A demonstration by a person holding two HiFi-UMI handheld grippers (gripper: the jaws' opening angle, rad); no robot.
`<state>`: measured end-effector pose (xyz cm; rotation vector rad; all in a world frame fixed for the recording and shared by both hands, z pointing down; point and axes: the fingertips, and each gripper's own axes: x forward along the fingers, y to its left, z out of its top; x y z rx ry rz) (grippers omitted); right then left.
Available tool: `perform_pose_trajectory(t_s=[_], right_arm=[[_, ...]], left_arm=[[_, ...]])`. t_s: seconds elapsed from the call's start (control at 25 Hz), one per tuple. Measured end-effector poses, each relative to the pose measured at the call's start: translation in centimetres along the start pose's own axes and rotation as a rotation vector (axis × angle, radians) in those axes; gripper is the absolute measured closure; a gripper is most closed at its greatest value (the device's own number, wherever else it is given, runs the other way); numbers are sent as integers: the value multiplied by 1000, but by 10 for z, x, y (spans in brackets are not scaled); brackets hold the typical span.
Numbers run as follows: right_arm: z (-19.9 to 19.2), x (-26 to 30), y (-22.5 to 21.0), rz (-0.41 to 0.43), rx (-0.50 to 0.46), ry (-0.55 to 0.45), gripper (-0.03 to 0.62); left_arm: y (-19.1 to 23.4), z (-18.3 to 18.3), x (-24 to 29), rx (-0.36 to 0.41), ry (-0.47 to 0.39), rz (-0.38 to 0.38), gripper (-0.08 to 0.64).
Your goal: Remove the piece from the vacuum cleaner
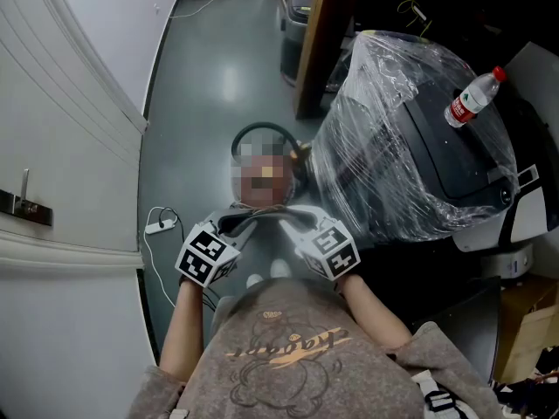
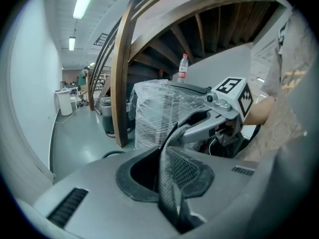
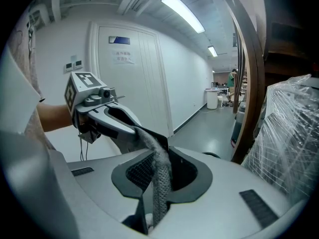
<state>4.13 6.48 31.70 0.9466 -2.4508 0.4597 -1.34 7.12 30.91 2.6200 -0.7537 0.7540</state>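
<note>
Water bottle [image 1: 472, 97] atop plastic-wrapped machine [image 1: 393, 160] beside wooden post [image 1: 319, 42]

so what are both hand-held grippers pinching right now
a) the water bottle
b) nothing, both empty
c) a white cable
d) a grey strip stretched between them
d: the left hand-held gripper and the right hand-held gripper each have their jaws closed on one end of the same grey strip, which runs from one to the other.
</note>
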Motion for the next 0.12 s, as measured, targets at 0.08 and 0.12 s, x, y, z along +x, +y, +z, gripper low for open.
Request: perform_pose_trajectory(t_s=[0.08, 0.12], right_arm=[[-1, 1, 0, 0, 5, 0, 535], [-1, 1, -1, 0, 7, 0, 535]], left_arm=[[1, 0, 1, 2, 2, 2, 512], [1, 0, 1, 4, 4, 4, 512]])
